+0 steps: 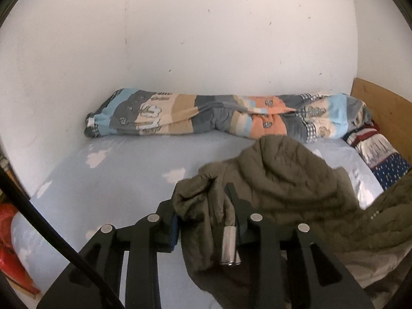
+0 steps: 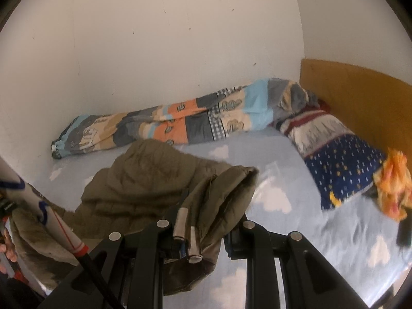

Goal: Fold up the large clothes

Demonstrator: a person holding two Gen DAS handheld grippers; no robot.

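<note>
An olive-green quilted jacket (image 1: 288, 180) hangs between my two grippers above a bed with a light blue cloud-print sheet (image 1: 123, 170). My left gripper (image 1: 206, 195) is shut on a bunched edge of the jacket, with a metal cord end dangling by its fingers. My right gripper (image 2: 206, 206) is shut on another edge of the same jacket (image 2: 144, 177), whose cloth drapes over the fingers and hides the tips. The jacket sags between the two grips.
A rolled patchwork quilt (image 1: 206, 116) lies along the white wall at the far side. A patterned pillow (image 2: 332, 152) rests by the wooden headboard (image 2: 360, 97). An orange cloth (image 2: 394, 188) lies at the right. A red bag (image 1: 10, 234) sits at the left.
</note>
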